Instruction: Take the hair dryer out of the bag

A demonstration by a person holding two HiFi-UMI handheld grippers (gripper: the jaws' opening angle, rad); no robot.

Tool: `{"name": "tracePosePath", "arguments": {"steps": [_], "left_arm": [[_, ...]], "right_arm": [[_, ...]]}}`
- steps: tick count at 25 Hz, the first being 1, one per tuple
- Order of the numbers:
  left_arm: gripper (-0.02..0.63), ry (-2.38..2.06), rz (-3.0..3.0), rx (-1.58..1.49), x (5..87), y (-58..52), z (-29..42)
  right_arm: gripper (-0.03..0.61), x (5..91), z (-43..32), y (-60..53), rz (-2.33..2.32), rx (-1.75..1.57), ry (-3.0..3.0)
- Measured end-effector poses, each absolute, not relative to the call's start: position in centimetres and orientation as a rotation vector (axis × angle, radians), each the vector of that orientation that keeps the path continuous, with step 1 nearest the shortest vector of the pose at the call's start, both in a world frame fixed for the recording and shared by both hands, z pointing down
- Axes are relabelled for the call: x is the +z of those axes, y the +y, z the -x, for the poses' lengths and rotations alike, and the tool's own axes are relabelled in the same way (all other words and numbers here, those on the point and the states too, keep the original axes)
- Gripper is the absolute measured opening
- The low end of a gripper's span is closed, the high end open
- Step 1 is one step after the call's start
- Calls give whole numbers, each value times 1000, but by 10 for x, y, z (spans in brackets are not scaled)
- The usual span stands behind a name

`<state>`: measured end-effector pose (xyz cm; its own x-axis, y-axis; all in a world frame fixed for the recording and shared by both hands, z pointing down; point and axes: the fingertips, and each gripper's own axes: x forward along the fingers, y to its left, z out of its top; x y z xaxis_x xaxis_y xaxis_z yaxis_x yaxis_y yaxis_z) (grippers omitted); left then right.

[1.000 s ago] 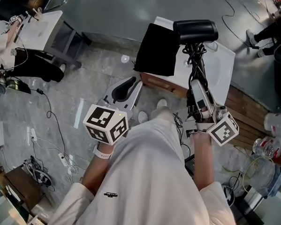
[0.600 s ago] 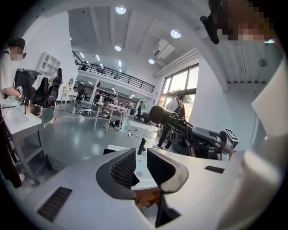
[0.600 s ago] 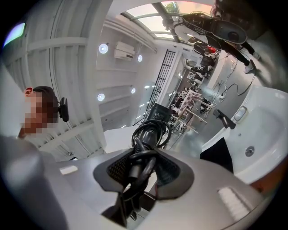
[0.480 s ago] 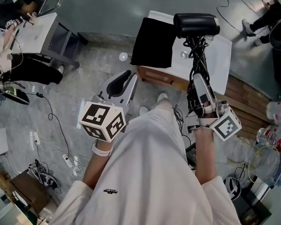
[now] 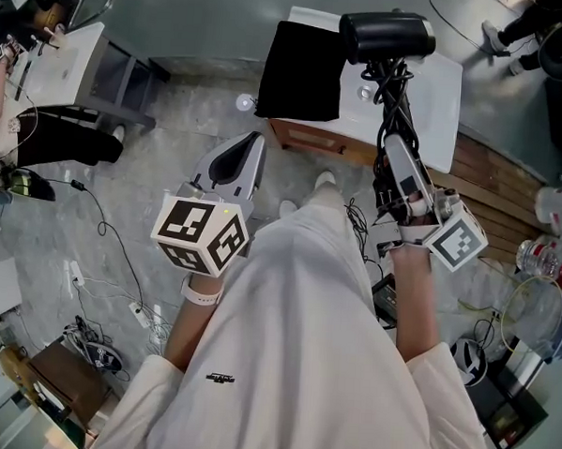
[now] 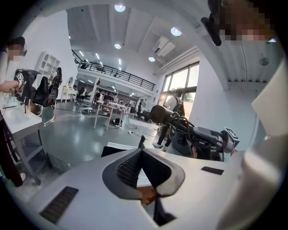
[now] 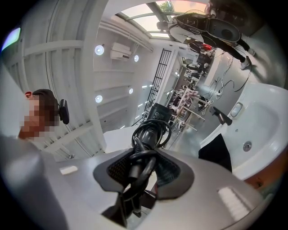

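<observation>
While the right gripper (image 5: 394, 159) clamps the hair dryer (image 5: 385, 37) over the white table (image 5: 438, 96) bearing the black bag (image 5: 303, 70), the left gripper (image 5: 249, 150) has its jaws together, empty; grey floor (image 5: 173, 138); dryer label (image 7: 157, 113) illegible.

right tongs (image 7: 143, 173): clamped on hair dryer (image 7: 155, 117) handle | cord (image 7: 145, 139): coiled round handle | black bag (image 7: 217, 152): on white table (image 7: 263, 130)

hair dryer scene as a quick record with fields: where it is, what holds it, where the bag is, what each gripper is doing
hair dryer: out of the bag, held up in the air, black
cord: wound around the handle
right gripper: fingers closed on the dryer's handle and cord
left gripper: fingers together, nothing between them
black bag: lying flat over the left end of the white basin
white basin: beyond both grippers in the head view
task state: dryer clear of the bag
</observation>
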<state>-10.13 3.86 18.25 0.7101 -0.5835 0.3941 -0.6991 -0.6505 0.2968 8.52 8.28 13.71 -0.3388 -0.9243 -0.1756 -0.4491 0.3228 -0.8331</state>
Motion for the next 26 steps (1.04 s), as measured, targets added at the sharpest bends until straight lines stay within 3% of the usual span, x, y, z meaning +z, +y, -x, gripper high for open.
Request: {"name": "tracePosePath", "arguments": {"steps": [26], "left_arm": [[6,-952,-2491,418,190,53,99]], "right_arm": [[146,134,-81,91,1150,-955,1930]]}}
